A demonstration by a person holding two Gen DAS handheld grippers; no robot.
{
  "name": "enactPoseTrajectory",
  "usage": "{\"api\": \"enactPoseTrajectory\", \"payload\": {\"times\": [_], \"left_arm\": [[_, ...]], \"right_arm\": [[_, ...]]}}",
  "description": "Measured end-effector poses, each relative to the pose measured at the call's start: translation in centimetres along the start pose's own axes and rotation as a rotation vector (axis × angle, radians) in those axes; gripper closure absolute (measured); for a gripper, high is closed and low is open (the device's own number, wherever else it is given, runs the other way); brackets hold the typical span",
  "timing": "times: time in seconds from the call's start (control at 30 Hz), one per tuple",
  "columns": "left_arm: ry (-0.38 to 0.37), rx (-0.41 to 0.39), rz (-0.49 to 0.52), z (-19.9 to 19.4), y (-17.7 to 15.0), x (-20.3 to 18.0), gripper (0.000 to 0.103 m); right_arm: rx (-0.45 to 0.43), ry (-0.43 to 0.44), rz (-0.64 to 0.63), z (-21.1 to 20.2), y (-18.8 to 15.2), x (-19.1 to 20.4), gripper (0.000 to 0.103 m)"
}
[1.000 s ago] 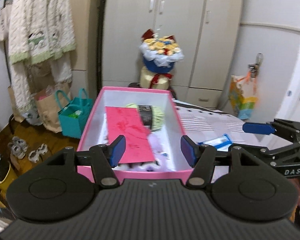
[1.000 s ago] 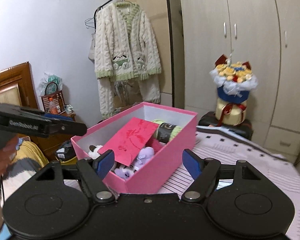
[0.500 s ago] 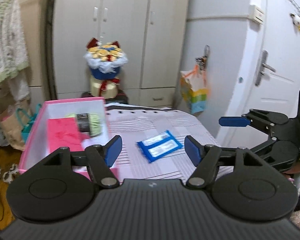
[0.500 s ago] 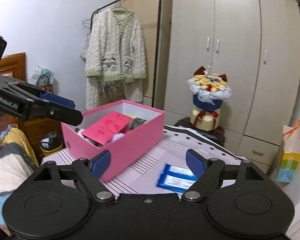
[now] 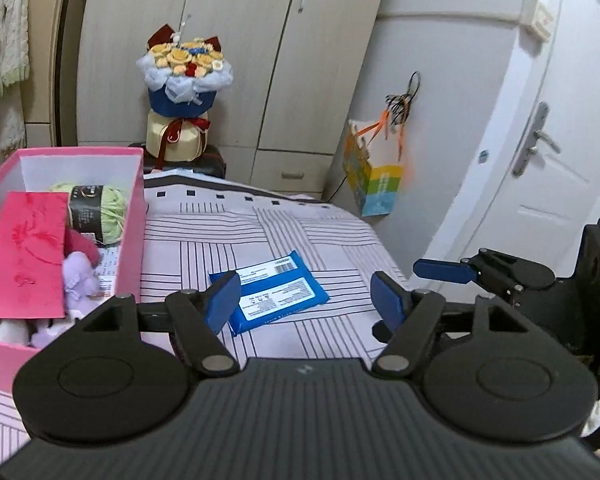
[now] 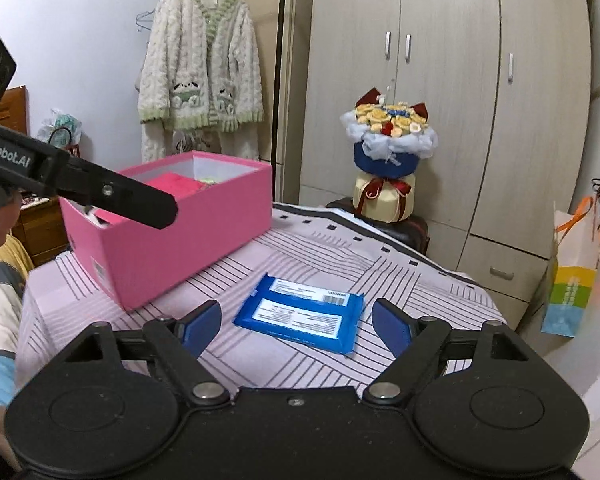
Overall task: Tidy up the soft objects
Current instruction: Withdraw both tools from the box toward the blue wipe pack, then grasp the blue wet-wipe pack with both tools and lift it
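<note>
Wipes pack [image 6: 300, 314] flat on bedspread [image 6: 400, 280] — long axis crosswise.

Left tool [image 5: 304, 300] jaws wide apart, empty; right tool [image 6: 296, 322] likewise, both angled downward, recently opening.

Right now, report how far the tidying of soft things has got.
Done: the pink box already holds green yarn, a purple plush and a red envelope. In hand: nothing; the left gripper and right gripper are both open and empty. Left: the blue wipes pack lies on the striped sheet, outside the box.
</note>
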State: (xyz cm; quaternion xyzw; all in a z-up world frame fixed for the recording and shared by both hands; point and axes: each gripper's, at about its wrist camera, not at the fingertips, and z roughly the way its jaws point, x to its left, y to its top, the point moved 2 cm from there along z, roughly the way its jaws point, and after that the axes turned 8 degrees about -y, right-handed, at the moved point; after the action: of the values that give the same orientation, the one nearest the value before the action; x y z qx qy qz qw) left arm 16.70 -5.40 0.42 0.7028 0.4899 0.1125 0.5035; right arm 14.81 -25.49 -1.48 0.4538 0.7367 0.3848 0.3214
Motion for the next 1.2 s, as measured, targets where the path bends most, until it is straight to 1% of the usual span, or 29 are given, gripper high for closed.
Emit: {"api": "enactPoseTrajectory", "payload": {"times": [0.13,0.27,0.37,0.47,0.57,0.63,0.7,0.8,0.93,1.03,1.13,1.17,1.2], "left_arm": [[0.028,0.031,-0.02,3.5,-0.5,0.3,0.034],[0.082,0.065,-0.052,6.9,-1.3,1.4,0.034],[0.132,0.093,-0.077,9.2,-1.7,2.6,0.034],[0.173,0.115,-0.106,11.3,-2.0,3.9,0.035],[0.216,0.132,-0.129,12.8,-2.4,4.9,0.036],[0.237,0.151,-0.14,13.8,-2.6,5.3,0.039],[0.25,0.164,-0.153,14.3,-2.8,5.6,0.041],[0.285,0.153,-0.178,14.8,-3.0,6.1,0.041],[0.282,0.148,-0.196,15.1,-3.2,6.5,0.041],[0.28,0.141,-0.192,15.2,-3.2,6.6,0.041],[0.287,0.105,-0.202,15.1,-3.5,6.6,0.042],[0.291,0.103,-0.187,15.2,-3.6,6.4,0.044],[0.286,0.101,-0.18,15.2,-3.6,6.3,0.05]], "right_arm": [[0.011,0.024,-0.026,2.9,-1.0,-1.1,0.017],[0.033,0.067,-0.03,5.4,-1.7,-1.9,0.017],[0.074,0.099,-0.037,7.6,-2.2,-2.3,0.017],[0.116,0.117,-0.08,9.7,-2.5,-2.0,0.017],[0.157,0.111,-0.122,11.7,-2.8,-1.9,0.017],[0.174,0.106,-0.14,12.7,-3.0,-2.0,0.017],[0.19,0.111,-0.135,13.6,-3.0,-2.2,0.017],[0.217,0.151,-0.071,14.4,-3.2,-2.8,0.017],[0.226,0.2,0.0,14.8,-3.4,-3.3,0.013],[0.219,0.208,-0.021,14.9,-3.4,-3.0,0.012],[0.212,0.203,-0.048,15.0,-3.4,-2.4,0.011],[0.213,0.204,-0.044,15.0,-3.4,-2.3,0.01],[0.214,0.2,-0.041,15.0,-3.3,-2.2,0.009]]}}
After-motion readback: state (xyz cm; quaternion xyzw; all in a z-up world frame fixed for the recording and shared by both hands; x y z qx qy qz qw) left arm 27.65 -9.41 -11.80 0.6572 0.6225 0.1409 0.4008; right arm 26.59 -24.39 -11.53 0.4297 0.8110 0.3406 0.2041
